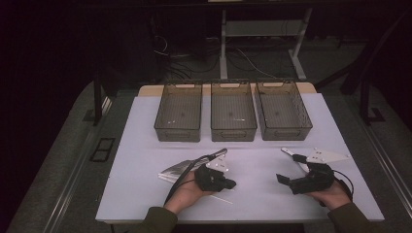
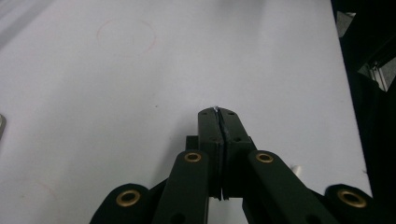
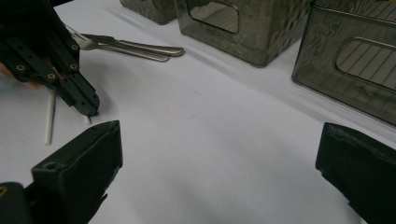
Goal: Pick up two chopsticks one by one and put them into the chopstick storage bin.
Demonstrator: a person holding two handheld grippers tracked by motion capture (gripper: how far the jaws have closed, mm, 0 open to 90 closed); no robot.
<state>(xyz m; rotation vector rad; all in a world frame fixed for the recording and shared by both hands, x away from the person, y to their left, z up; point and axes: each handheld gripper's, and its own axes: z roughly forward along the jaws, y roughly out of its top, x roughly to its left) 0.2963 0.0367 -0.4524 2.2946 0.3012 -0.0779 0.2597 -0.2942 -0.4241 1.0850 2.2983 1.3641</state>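
The left gripper (image 1: 231, 184) rests low on the white table (image 1: 145, 126) with its jaws pressed together; in the left gripper view a thin sliver shows at the tip seam, too small to tell what it is. In the right gripper view its closed tip (image 3: 90, 111) touches down at the end of a thin white stick (image 3: 49, 116) lying flat on the table. The right gripper (image 1: 286, 167) sits well apart, jaws spread wide and holding nothing. Cutlery (image 3: 130, 46) lies near three dark bins (image 1: 233, 116).
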